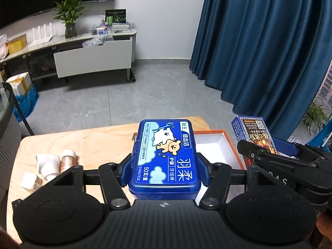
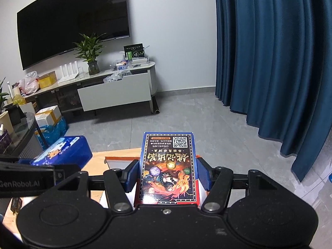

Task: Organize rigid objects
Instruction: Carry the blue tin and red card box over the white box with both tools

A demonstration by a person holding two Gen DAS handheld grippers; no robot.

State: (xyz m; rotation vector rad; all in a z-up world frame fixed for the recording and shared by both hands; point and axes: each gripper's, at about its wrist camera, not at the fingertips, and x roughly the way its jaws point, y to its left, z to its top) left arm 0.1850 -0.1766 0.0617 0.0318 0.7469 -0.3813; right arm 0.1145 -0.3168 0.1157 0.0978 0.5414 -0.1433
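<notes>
While the tabletop (image 1: 83, 141) is waiting, the orange box (image 1: 226, 143) is sitting open; the left gripper (image 1: 164, 166) is holding the blue tin (image 1: 166, 157) and the right gripper (image 2: 168, 174) the card box (image 2: 169, 166), so both should be going down slowly, side by side.

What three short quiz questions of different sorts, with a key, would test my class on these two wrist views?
1. True or false: the left tongs grip the blue tin.
2. Which lies nearest the open tray? A) bottles B) plant C) television
3. Fill in: the right tongs hold a card ____.

Key: 1 true; 2 A; 3 box.
</notes>
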